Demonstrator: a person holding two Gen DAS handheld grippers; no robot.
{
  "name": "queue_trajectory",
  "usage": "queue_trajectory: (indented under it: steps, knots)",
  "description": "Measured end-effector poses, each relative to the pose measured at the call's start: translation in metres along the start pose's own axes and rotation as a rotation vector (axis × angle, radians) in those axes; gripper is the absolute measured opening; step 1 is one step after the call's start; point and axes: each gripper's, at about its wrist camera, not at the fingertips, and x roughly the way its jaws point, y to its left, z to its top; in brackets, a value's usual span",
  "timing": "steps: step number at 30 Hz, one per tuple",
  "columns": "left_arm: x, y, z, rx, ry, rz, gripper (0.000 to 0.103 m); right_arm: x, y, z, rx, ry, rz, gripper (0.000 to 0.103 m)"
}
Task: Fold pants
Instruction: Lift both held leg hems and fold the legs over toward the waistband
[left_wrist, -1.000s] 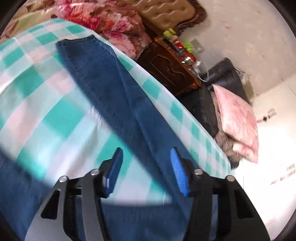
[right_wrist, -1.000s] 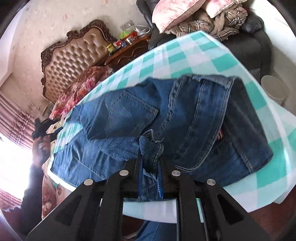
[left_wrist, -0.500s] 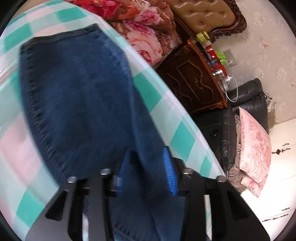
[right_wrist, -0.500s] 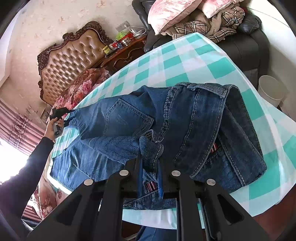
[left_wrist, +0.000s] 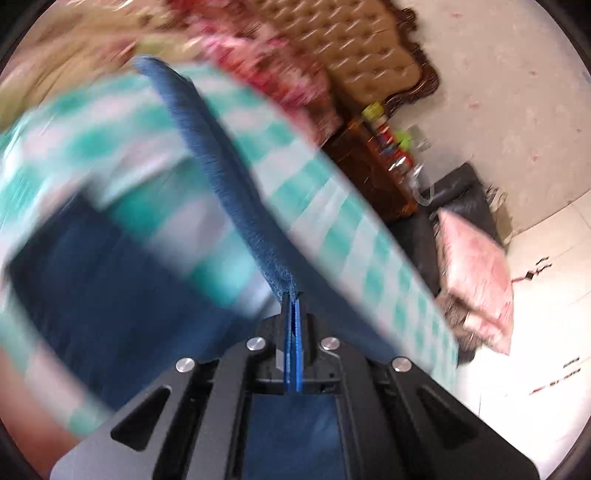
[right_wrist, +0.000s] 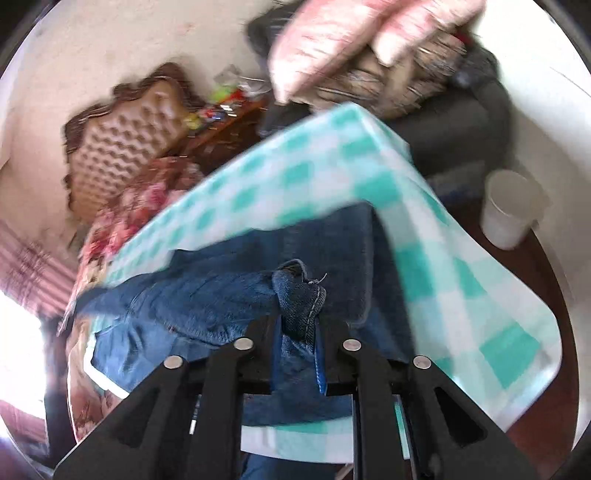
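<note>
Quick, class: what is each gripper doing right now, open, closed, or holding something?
Left gripper: closed on an edge of the jeans.
Right gripper: closed on a bunched fold of the jeans.

The left gripper (left_wrist: 293, 306) pointed downward at a slant, its two blue pads pressed flat together with only a thin edge of the jeans (left_wrist: 236, 184) pinched at their tips. Its black frame filled the bottom of the left wrist view, both finger arms drawn in to the middle.

The right gripper (right_wrist: 300, 325) also tilted downward, its black fingers nearly together and clamped on a thick bunched fold of the jeans, which bulged up between them. A sliver of blue pad showed on the inner face of its right-hand finger.
</note>
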Motion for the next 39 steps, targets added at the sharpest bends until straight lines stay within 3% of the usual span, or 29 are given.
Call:
queue_trajectory:
  steps: [2,3,6,15,20,26,32,33,34,35,36,39]
  knots:
    - [0.003,0.037,-0.043,-0.029,0.046,0.029,0.001,0.012,-0.011,-0.011,0.027,0.036,-0.034,0.024]
    - [0.007,0.057,-0.06,-0.064,0.07,0.037,0.001,0.017,-0.018,-0.021,0.063,0.045,-0.033,0.032]
    - [0.008,0.084,-0.078,-0.126,0.052,-0.006,0.001,0.01,-0.029,-0.038,0.15,0.011,-0.036,0.056]
    - [0.017,0.08,-0.071,-0.119,0.042,-0.046,0.001,-0.004,-0.042,-0.071,0.381,-0.036,0.119,0.064]
    - [0.017,0.087,-0.074,-0.138,0.042,-0.063,0.001,-0.004,-0.038,-0.075,0.399,-0.045,0.158,0.069]
    - [0.02,0.095,-0.072,-0.187,0.041,-0.108,0.022,0.009,-0.022,-0.058,0.36,-0.033,0.136,0.069]
    - [0.026,0.101,-0.065,-0.239,0.047,-0.133,0.025,0.029,-0.017,-0.049,0.324,0.018,0.034,0.051]
    - [0.03,0.102,-0.063,-0.255,0.056,-0.131,0.026,0.032,-0.015,-0.048,0.311,0.026,0.0,0.043]
    - [0.033,0.105,-0.061,-0.274,0.065,-0.118,0.023,0.033,-0.014,-0.047,0.297,0.03,-0.035,0.028]
    - [0.035,0.107,-0.059,-0.288,0.074,-0.109,0.018,0.034,-0.014,-0.046,0.291,0.036,-0.052,0.021]
    - [0.038,0.108,-0.053,-0.3,0.081,-0.088,0.002,0.035,-0.014,-0.039,0.297,0.044,-0.036,0.015]
    - [0.026,0.087,-0.031,-0.249,0.055,-0.095,0.002,0.014,0.004,-0.007,0.257,-0.01,0.04,0.012]
